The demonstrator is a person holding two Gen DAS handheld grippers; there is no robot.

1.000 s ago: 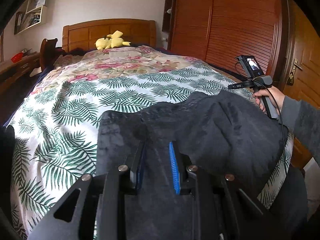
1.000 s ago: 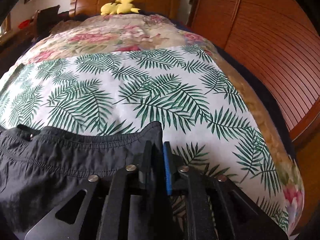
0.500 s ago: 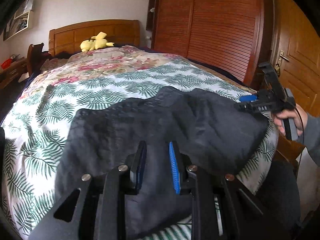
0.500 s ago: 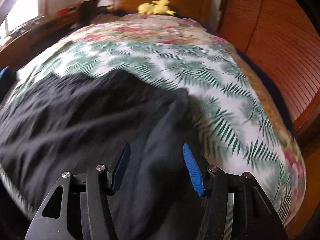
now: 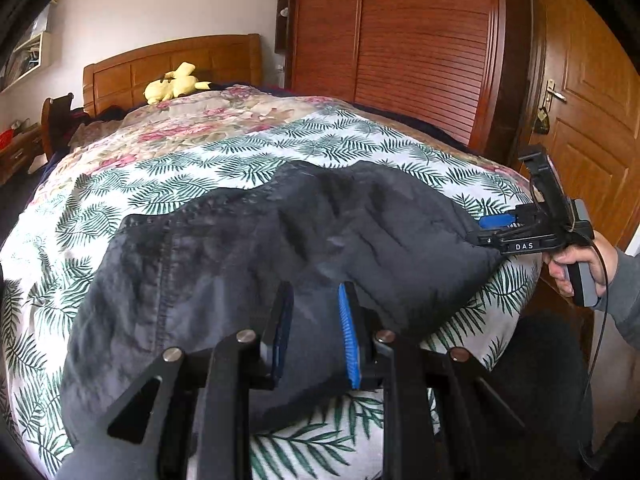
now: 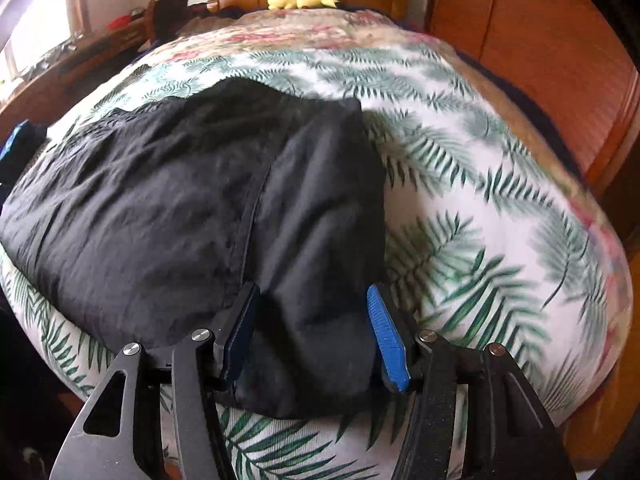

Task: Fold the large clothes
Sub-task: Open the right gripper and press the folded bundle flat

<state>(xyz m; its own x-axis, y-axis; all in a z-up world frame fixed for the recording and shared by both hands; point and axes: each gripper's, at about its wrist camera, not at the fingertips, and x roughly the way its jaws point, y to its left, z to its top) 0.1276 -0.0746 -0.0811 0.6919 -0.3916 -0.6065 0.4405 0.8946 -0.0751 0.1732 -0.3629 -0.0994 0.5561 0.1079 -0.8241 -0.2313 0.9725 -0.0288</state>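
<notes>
bedroom, wooden furniture throughout: bed (image 5: 100,216) under a palm-leaf cover, headboard (image 5: 172,64) at the far end with a yellow plush toy (image 5: 176,86) before it, louvred wardrobe (image 5: 420,48) and door (image 5: 592,92) along the right. item, far left to centre: dark garment (image 5: 248,264), large, lying across the near end of the bed, waistband edge toward the headboard, cloth rumpled and doubled over on itself, near hem hanging slightly past the mattress edge. item, lower centre: left gripper (image 5: 314,332), narrowly parted, garment cloth bunched between its blue pads; appears to be clenched on the fabric. item, right: right gripper (image 6: 316,344), held by a hand (image 5: 576,264) in a grey sleeve, jaws standing wide and released, cloth lying loose between them, pads not pressing it. progress, judged: one rough fold looks made; smoothing, squaring the edges and further folds to a compact stack remain.
</notes>
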